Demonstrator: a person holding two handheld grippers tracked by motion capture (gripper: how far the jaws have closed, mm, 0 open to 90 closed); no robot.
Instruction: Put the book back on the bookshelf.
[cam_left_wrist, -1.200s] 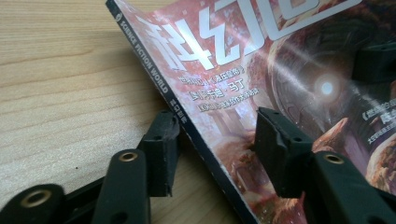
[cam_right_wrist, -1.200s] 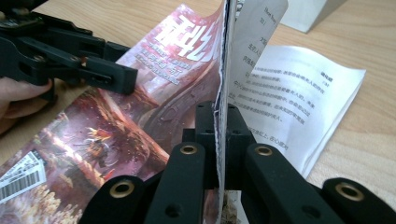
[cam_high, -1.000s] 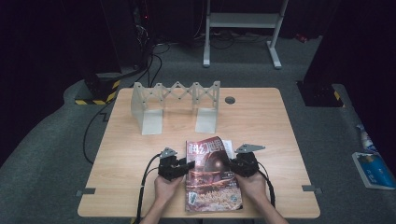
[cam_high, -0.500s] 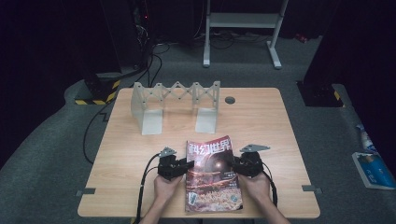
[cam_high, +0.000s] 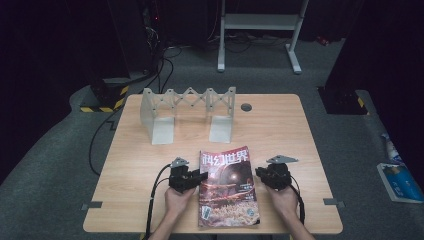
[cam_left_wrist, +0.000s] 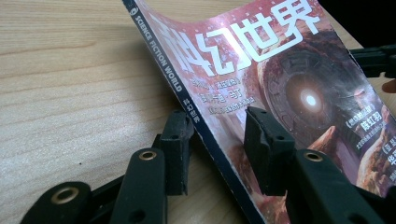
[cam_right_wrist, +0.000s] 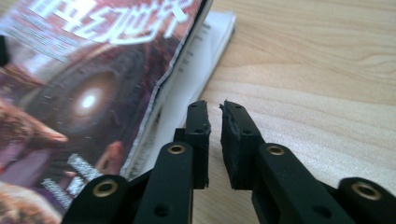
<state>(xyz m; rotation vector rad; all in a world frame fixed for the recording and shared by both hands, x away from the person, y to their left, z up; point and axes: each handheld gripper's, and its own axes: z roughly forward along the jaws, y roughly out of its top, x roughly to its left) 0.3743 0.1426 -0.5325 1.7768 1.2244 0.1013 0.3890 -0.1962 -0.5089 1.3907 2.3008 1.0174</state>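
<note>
Magazine (cam_high: 227, 187): flat on the counter (cam_high: 280, 130) at its near edge, cover up, spine on the left, white title at the far end.
Left gripper (cam_high: 196, 178): at the magazine's spine, about midway along it; jaws straddling the spine edge, one under it on the counter side, one over the cover (cam_left_wrist: 266, 140); spine edge lifted a little; whether the pads press on it, unclear.
Right gripper (cam_high: 261, 175): just beside the magazine's right, page-edge side; jaws nearly clenched with a narrow gap, nothing between them, just been closing; tips over bare counter next to a loose inner page (cam_right_wrist: 196, 70) sticking out from under the cover.
Hands: one behind each gripper, on either side of the magazine's near half.
Folding rack (cam_high: 187, 112): grey, zigzag, beyond the magazine's far end, well apart from it.
Round hole (cam_high: 246, 107): dark, in the counter beyond the magazine, right of the rack.
</note>
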